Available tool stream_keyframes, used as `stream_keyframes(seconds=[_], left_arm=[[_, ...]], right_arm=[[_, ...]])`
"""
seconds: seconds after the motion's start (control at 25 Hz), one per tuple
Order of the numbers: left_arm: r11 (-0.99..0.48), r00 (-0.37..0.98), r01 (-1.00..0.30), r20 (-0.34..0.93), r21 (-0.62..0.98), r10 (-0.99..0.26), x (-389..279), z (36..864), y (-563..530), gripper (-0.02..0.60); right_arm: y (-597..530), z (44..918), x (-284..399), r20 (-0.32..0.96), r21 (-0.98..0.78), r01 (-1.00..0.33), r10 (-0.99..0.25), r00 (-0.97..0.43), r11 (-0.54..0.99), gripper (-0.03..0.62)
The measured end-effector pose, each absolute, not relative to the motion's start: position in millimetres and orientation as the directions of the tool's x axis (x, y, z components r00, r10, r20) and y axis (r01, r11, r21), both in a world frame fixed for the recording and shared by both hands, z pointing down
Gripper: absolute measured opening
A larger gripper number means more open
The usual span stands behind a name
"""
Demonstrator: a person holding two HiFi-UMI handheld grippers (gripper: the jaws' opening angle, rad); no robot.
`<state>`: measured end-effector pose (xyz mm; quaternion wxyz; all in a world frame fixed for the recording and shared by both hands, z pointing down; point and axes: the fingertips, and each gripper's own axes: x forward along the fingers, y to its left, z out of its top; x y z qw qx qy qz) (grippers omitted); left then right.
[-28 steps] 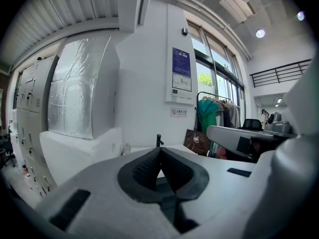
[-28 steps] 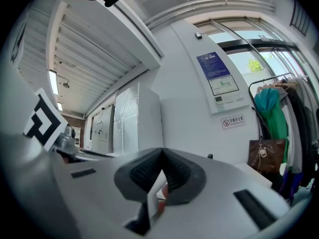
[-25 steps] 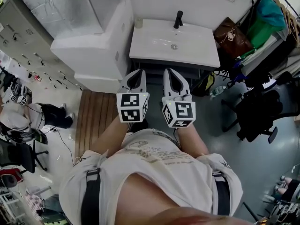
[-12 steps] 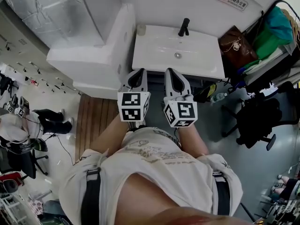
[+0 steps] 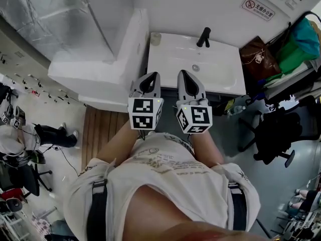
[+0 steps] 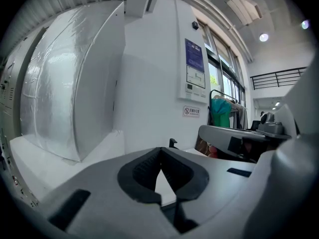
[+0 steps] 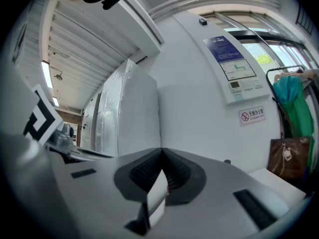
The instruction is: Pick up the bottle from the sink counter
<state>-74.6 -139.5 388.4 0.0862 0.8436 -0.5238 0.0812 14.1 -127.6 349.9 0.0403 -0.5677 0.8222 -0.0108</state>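
Note:
A small pale bottle (image 5: 156, 38) stands upright at the back left corner of the white sink counter (image 5: 225, 79), left of the black faucet (image 5: 203, 36). In the head view my left gripper (image 5: 149, 77) and right gripper (image 5: 186, 75) are held side by side just in front of the counter's front edge, pointing at it. Both are short of the bottle and apart from it. In the left gripper view the left gripper (image 6: 160, 151) has its jaws closed together with nothing between them. The right gripper (image 7: 162, 154) is likewise shut and empty. Neither gripper view shows the bottle.
A large white plastic-wrapped unit (image 5: 100, 59) adjoins the sink on the left. A brown bag (image 5: 258, 59), hanging green clothes (image 5: 301, 39) and a black office chair (image 5: 278, 129) crowd the right. A wooden mat (image 5: 103, 129) lies on the floor at left.
The sink and the wrapped unit have come closer and lower in the head view as both grippers advanced together towards the counter. Both grippers stay shut.

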Motion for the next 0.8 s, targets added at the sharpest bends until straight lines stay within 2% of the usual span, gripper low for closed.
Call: stream_keyframes(seconds=[0.28,0.8], left_arm=[[-0.439,0.439,-0.897,0.233,0.057,-0.867,-82,391,-176,0.019],[-0.367,0.364,-0.929,0.265,0.043,-0.893,-83,403,-254,0.02]], right_arm=[[-162,352,5,-0.067,-0.067,-0.927,-0.928,-0.365,0.37,0.025],[-254,370,19,-0.041,-0.101,-0.909,-0.914,-0.403,0.405,0.025]])
